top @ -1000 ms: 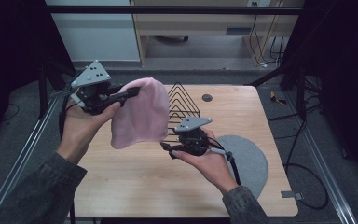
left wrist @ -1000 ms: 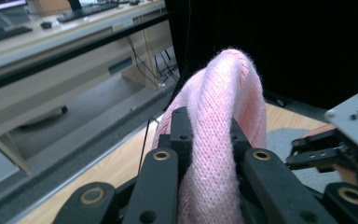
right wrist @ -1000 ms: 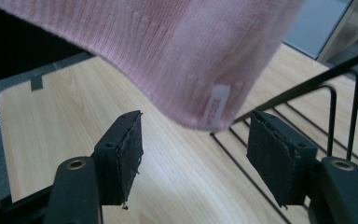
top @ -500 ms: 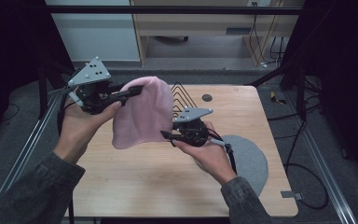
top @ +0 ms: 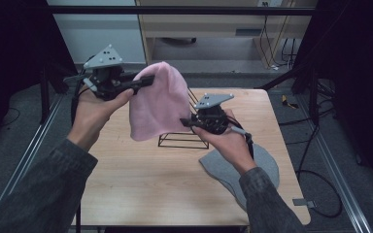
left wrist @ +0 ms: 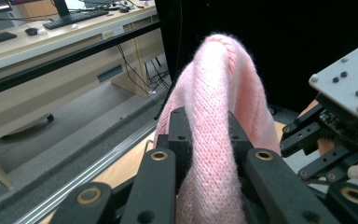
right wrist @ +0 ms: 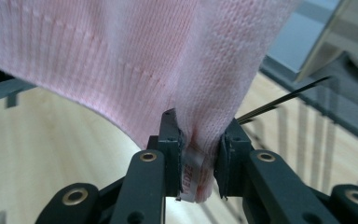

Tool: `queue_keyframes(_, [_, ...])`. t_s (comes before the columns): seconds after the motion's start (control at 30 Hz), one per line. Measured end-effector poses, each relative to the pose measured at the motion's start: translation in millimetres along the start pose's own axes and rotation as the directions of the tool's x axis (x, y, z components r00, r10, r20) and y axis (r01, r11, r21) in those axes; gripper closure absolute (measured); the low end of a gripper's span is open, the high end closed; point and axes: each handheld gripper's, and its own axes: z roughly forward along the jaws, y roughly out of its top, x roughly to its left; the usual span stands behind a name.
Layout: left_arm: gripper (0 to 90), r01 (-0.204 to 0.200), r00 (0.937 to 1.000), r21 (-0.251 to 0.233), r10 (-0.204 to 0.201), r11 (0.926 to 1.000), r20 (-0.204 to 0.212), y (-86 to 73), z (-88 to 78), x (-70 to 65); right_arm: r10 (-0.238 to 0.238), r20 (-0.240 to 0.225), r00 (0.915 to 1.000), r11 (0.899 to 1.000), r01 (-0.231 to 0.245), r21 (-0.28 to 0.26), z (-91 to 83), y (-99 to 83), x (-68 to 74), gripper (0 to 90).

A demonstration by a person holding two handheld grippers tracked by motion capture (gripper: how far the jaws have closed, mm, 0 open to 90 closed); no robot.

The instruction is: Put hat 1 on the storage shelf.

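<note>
Table (top: 141, 194): pale wood top, bordered by dark floor and metal rails.

Wire rack (top: 184, 138): black, standing mid-table directly under and behind the hat; its thin bars rise beside the right gripper's jaws in the right gripper view (right wrist: 279, 100). It is the nearest obstacle to the hat's lower edge.

Grey mat (top: 264, 162): rounded piece lying flat at the table's right side, partly under the person's right forearm.

Desk (left wrist: 37, 35): in the background beyond the table, with keyboards on top and cables hanging below.

Pink knitted hat (top: 158, 104): held in the air above the table's far half, hanging between the two grippers, clear of the tabletop.

Left gripper (top: 143, 81): raised at the far left, pointing level toward the right; jaws clamped on the hat's upper fold, the knit bulging up between them (left wrist: 209, 140). Left hand (top: 94, 114) grips the body from below, forearm angled up from the near left corner.

Right gripper (top: 194, 124): lower, over the rack, pointing left; its jaws have just been closing and now pinch the hat's bottom edge with a small white label (right wrist: 191, 179) between the pads. Right hand (top: 228, 143) wraps the handle, forearm reaching in from the near right.
</note>
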Motion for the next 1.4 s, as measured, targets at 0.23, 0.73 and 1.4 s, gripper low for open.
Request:
queue_keyframes(0.23, [78.1, 0.004, 1.0000, -0.020, -0.004, 0.9998, 0.004, 19.0, 36.4, 18.0, 0.057, 0.072, 0.9958, 0.998, -0.054, -0.033, -3.5, 19.9, -44.1, 75.4])
queue_keyframes(0.73, [77.8, 0.107, 0.9940, -0.020, -0.107, 0.9940, 0.021, -1.7, 93.5, 50.2, 0.112, 0.126, 0.9857, 0.994, -0.112, -0.007, 13.8, -0.3, -77.1, 76.0])
queue_keyframes(1.4, [76.0, 0.088, 0.9952, -0.016, -0.087, 0.9960, 0.045, -26.2, 116.5, 48.0, 0.052, 0.181, 0.9822, 0.998, -0.059, 0.033, 22.6, -24.3, -62.9, 76.3])
